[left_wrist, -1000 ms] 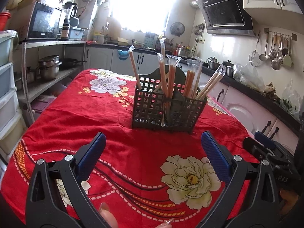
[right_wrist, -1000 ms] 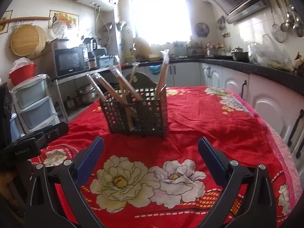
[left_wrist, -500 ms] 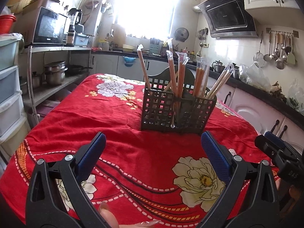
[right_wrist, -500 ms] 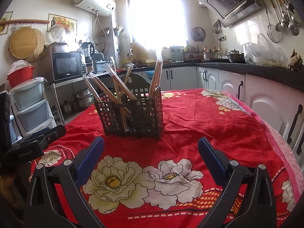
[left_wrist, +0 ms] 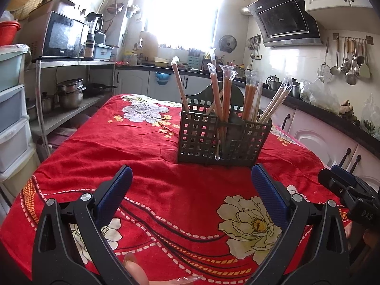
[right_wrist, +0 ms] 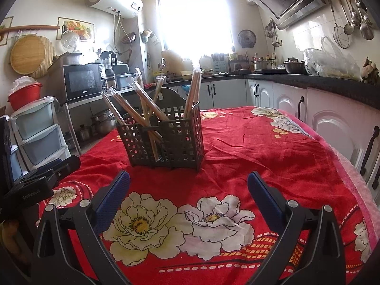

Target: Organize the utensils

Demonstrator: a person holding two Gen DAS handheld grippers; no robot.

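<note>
A dark perforated utensil basket (left_wrist: 223, 140) (right_wrist: 166, 142) stands in the middle of the red flowered tablecloth (left_wrist: 152, 156) (right_wrist: 249, 152). Several plastic-wrapped chopstick pairs (left_wrist: 215, 90) (right_wrist: 142, 99) stick up out of its compartments, leaning different ways. My left gripper (left_wrist: 191, 178) hovers over the cloth short of the basket, open and empty. My right gripper (right_wrist: 188, 182) is also open and empty, short of the basket. Each gripper shows at the edge of the other's view: the right gripper body (left_wrist: 349, 194), the left gripper body (right_wrist: 40, 178).
A metal rack with a microwave (left_wrist: 63, 35) and pots stands left of the table, plastic drawers (left_wrist: 11, 118) beside it. White cabinets and a dark counter (right_wrist: 332, 87) run along the right. Ladles hang on the wall (left_wrist: 349, 57). The table edge is near on both sides.
Both views have tilted upward and dropped lower, so the basket sits higher and nearer eye level. Both grippers have stayed open and empty.
</note>
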